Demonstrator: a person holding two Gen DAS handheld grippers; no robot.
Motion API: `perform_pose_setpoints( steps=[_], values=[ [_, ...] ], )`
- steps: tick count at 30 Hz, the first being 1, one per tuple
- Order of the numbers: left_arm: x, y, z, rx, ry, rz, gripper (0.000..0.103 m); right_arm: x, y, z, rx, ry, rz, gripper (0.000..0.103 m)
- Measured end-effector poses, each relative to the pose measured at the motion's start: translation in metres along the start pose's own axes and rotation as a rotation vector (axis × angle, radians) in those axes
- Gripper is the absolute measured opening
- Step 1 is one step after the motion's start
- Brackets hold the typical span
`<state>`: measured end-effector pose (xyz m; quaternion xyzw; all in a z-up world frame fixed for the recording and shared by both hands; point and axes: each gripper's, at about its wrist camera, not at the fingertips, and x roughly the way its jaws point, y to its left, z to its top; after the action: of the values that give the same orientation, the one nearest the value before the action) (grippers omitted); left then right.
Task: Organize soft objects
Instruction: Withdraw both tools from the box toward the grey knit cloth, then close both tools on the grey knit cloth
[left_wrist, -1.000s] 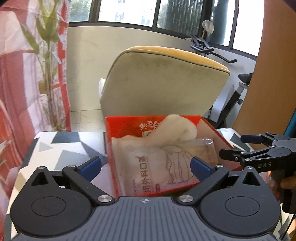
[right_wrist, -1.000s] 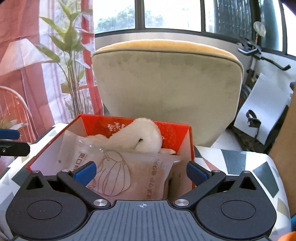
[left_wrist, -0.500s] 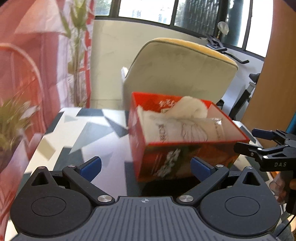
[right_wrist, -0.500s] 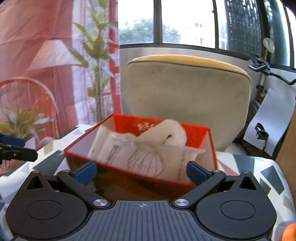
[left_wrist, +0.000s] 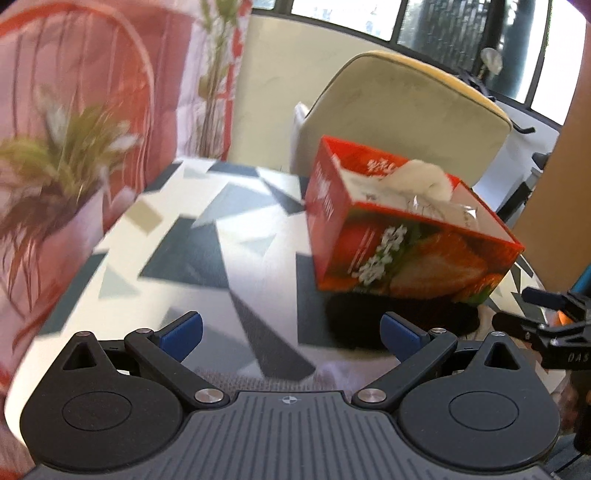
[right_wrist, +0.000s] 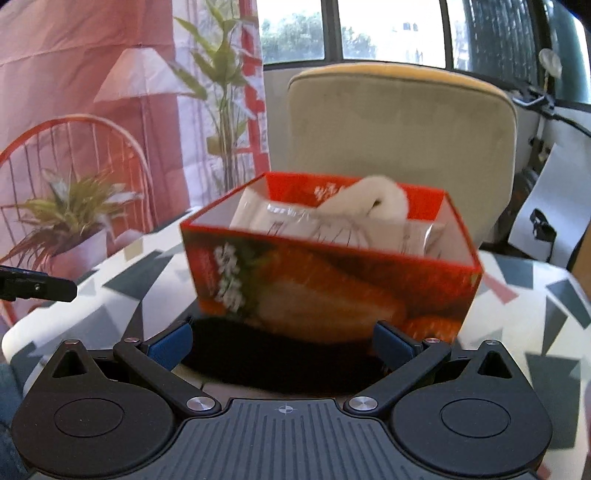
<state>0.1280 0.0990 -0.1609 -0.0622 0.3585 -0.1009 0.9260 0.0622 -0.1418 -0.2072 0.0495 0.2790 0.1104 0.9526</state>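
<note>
A red box (left_wrist: 406, 254) (right_wrist: 332, 288) printed with strawberries stands on the patterned table. Inside it lie a clear plastic packet (right_wrist: 295, 229) (left_wrist: 439, 210) and a fluffy white plush piece (right_wrist: 373, 199) (left_wrist: 424, 177) that sticks up over the rim. A black soft item (right_wrist: 280, 354) (left_wrist: 402, 325) lies on the table at the box's near side, just ahead of my right gripper (right_wrist: 282, 336), which is open. My left gripper (left_wrist: 291, 330) is open over the bare tabletop, left of the box, with nothing between its fingers.
The table (left_wrist: 207, 236) has a grey, blue and white triangle pattern and rounded edges. A beige chair (right_wrist: 399, 144) stands behind it. A potted plant (left_wrist: 55, 177) (right_wrist: 74, 221) sits at the table's left edge, backed by a red wire chair (right_wrist: 92, 147). The right gripper's tips (left_wrist: 546, 328) show at the left view's right edge.
Both grippers have pulled back and away from the box. One second ago they were over its open top; now its front wall and the black item show. The left view swung left.
</note>
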Motion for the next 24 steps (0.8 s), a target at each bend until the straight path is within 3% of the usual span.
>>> perform_pose_setpoints(
  steps=[7, 13, 17, 20, 22, 24],
  values=[
    [0.002, 0.003, -0.024, -0.018, 0.033, 0.005, 0.103, 0.0, 0.006, -0.024, 0.042, 0.057, 0.045, 0.101],
    [0.002, 0.012, -0.037, -0.058, 0.024, 0.018, 0.103, 0.003, 0.016, -0.046, 0.048, 0.111, 0.083, 0.092],
    [0.004, 0.016, -0.046, -0.062, 0.039, 0.044, 0.103, 0.008, 0.022, -0.056, 0.053, 0.136, 0.105, 0.079],
    [0.009, 0.022, -0.051, -0.096, 0.057, 0.051, 0.103, 0.01, 0.024, -0.058, 0.057, 0.135, 0.11, 0.076],
    [0.011, 0.024, -0.054, -0.113, 0.07, 0.055, 0.103, 0.012, 0.024, -0.058, 0.057, 0.129, 0.114, 0.067],
    [0.013, 0.025, -0.055, -0.117, 0.073, 0.059, 0.103, 0.015, 0.023, -0.058, 0.055, 0.136, 0.124, 0.049]
  ],
)
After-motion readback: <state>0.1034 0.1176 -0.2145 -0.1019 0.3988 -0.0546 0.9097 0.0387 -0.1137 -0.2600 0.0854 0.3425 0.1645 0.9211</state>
